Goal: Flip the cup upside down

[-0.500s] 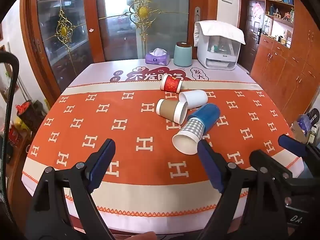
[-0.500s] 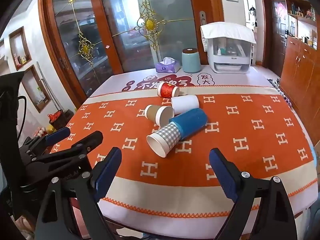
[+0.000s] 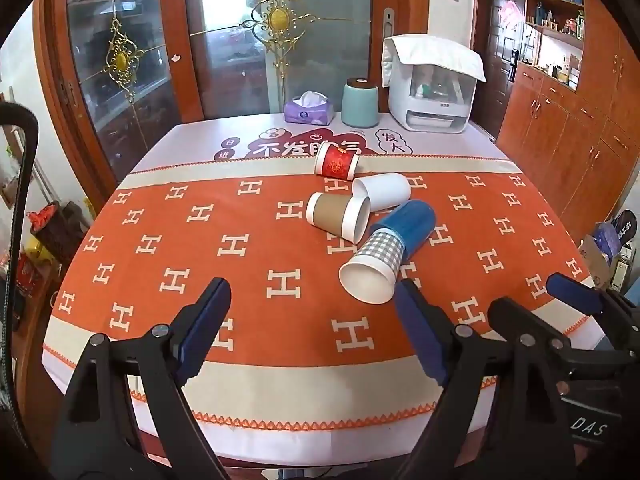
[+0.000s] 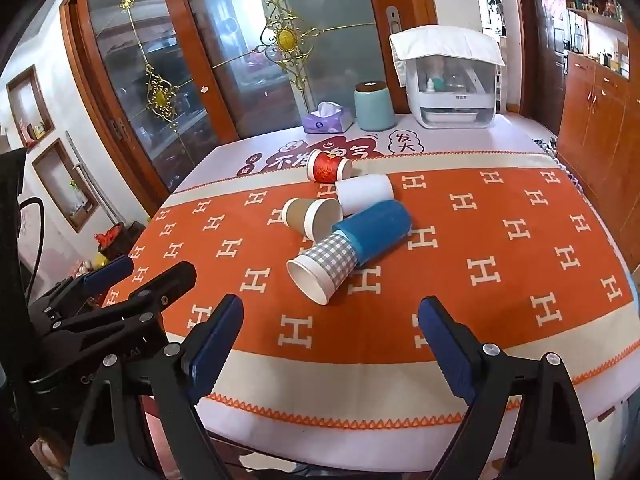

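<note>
The right gripper is hovering over the near edge of the surface, its blue-padded fingers standing wide apart and holding nothing. Five cups are lying on their sides in a cluster ahead. The checked cup is lying nearest, mouth facing the camera, its base touching the blue cup. The brown cup, white cup and red cup are lying behind. The left gripper is showing at the left, its fingers spread.
</note>
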Demonstrator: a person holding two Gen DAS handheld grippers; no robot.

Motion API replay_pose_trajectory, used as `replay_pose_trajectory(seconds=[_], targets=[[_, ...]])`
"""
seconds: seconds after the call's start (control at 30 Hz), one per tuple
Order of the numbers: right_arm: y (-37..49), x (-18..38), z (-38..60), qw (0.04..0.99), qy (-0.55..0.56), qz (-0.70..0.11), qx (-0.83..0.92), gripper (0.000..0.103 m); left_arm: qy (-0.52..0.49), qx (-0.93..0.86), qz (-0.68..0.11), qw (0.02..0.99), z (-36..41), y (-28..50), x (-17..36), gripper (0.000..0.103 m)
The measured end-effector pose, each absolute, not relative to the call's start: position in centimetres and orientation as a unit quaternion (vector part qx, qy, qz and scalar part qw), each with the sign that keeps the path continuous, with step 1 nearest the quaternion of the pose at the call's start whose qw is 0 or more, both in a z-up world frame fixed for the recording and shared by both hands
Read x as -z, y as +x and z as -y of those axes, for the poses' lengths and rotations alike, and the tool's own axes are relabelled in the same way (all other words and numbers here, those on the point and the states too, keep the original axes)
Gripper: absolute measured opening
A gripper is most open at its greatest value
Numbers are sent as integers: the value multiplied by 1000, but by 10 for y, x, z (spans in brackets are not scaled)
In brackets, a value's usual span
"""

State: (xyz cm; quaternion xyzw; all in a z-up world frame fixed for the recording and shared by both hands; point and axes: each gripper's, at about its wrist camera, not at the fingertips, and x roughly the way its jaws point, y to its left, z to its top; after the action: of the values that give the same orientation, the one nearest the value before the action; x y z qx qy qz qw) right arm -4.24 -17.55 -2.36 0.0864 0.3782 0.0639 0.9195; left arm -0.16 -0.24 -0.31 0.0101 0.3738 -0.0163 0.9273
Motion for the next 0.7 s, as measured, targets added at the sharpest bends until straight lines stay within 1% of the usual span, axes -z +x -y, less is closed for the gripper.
replay_pose_trajectory(seconds=[0.2,0.33,0.7], targets=[[-43,24,176,921,86,-375,-64,90,3,22,-380,925,2,3,7,82],[-43,26,177,921,88,-374,-64,90,-1,22,-379,925,1,1,8,80],[-44,23,174,920,84,-376,-68,90,-15,19,-386,922,-3,3,9,80]])
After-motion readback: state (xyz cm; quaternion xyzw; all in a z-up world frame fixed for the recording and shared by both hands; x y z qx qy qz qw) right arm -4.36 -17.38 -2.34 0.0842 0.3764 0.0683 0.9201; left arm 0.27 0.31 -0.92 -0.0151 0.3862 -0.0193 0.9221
